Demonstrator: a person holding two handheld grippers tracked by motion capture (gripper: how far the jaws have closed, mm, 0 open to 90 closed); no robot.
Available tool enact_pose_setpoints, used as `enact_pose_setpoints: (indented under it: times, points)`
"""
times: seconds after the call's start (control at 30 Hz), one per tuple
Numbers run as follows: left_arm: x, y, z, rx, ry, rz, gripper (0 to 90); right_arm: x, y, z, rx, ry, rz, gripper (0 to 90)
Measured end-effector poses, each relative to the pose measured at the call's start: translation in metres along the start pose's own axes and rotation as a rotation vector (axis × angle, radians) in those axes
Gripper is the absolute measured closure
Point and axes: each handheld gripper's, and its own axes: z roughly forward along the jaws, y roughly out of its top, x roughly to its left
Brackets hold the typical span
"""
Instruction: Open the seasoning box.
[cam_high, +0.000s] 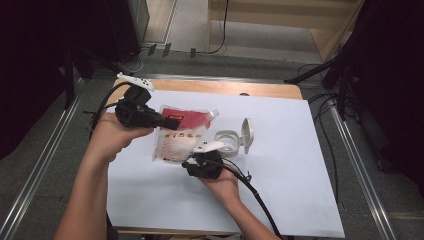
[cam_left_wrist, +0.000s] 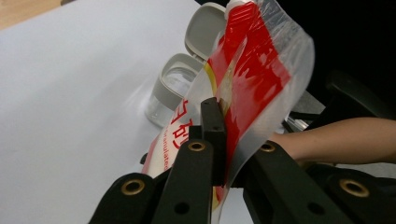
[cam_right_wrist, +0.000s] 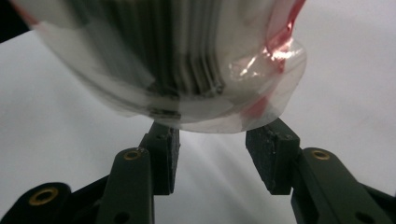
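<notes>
1. Right claw (cam_high: 192, 159): seen at lower centre of the high view; its jaws stand apart just under the pouch's bottom edge, which in the right gripper view hangs above the pads (cam_right_wrist: 273, 156) without being pressed.
2. Pouch (cam_high: 177, 132): clear plastic with a red upper part, white granular fill; held above the white surface (cam_high: 280, 190) at centre frame, tilted.
3. Left claw (cam_high: 172, 122): clamped together on the pouch's red upper part (cam_left_wrist: 252, 79), as shown in the left gripper view.
4. Writing: red characters and the letters "ulated" are read on the pouch; the rest is hidden or blurred.
5. Jar (cam_high: 227, 142): clear, white hinged lid flipped open; set just right of the pouch.
6. Step judged in hand: the bottom is being taken for pouring. Next called for: closing on that edge, then tipping toward the jar mouth.
</notes>
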Motion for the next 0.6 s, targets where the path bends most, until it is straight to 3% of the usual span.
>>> enact_pose_setpoints:
  times: [0.1, 0.17, 0.3, 0.4, 0.5, 0.53, 0.6]
  points:
    - [0.002, -0.001, -0.001, 0.002, -0.014, -0.024, 90.0, -0.001, -0.006, 0.003, -0.008, -0.015, -0.011, 55.1]
    - [0.006, -0.002, 0.0, -0.014, -0.056, -0.067, 90.0, -0.002, -0.008, 0.004, -0.02, -0.026, -0.031, 53.9]
    - [0.011, -0.003, 0.005, -0.008, -0.084, -0.101, 90.0, 0.002, -0.01, 0.003, -0.074, -0.055, -0.106, 54.5]
    - [0.011, -0.002, 0.005, -0.008, -0.07, -0.1, 90.0, 0.007, -0.01, 0.002, -0.09, -0.074, -0.157, 59.8]
    - [0.011, -0.002, 0.007, -0.016, -0.067, -0.104, 90.0, 0.01, -0.011, 0.001, -0.086, -0.052, -0.154, 60.5]
    - [0.011, -0.001, 0.008, -0.019, -0.033, -0.096, 90.0, 0.011, -0.011, 0.001, -0.079, -0.014, -0.145, 60.7]
    - [0.01, 0.0, 0.01, -0.023, -0.021, -0.096, 90.0, 0.014, -0.011, 0.0, -0.069, 0.013, -0.142, 60.5]
